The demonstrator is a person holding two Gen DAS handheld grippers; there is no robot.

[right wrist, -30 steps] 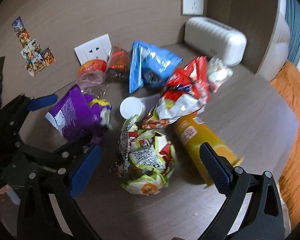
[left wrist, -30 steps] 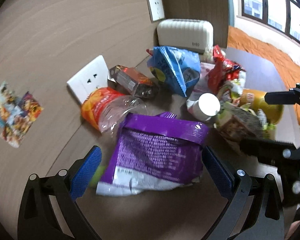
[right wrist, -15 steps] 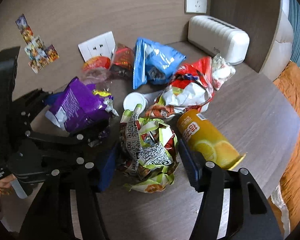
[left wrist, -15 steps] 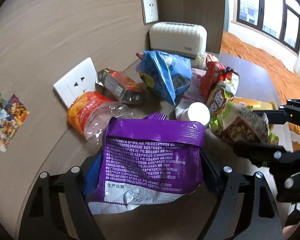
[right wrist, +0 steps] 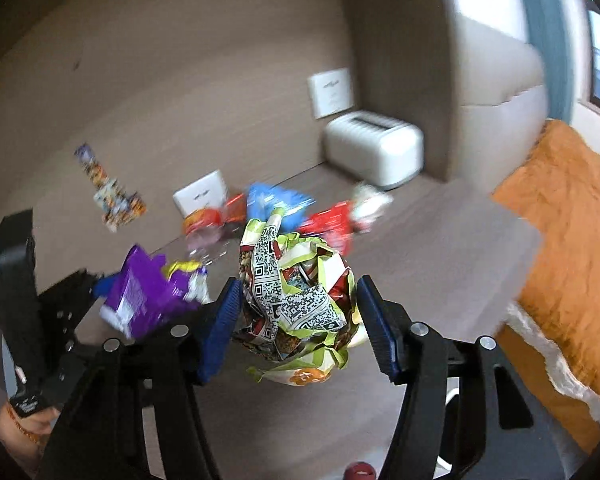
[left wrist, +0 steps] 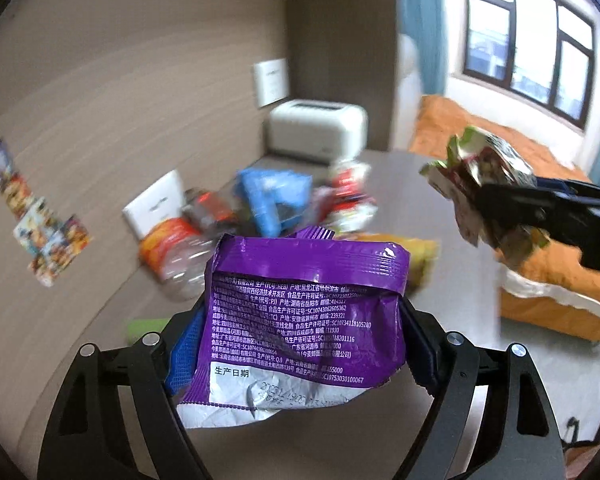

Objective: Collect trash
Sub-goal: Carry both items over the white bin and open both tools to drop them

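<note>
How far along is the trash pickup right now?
Nothing looks binned yet. In hand: the left tool grips the purple bag, and the right tool grips the crumpled wrapper, both lifted. Left on the table: blue bag, red wrapper, bottle, yellow can.

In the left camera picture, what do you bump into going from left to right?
Stickers on the wall → orange-capped bottle → purple bag in the left gripper → green crumpled wrapper in the right gripper.
</note>
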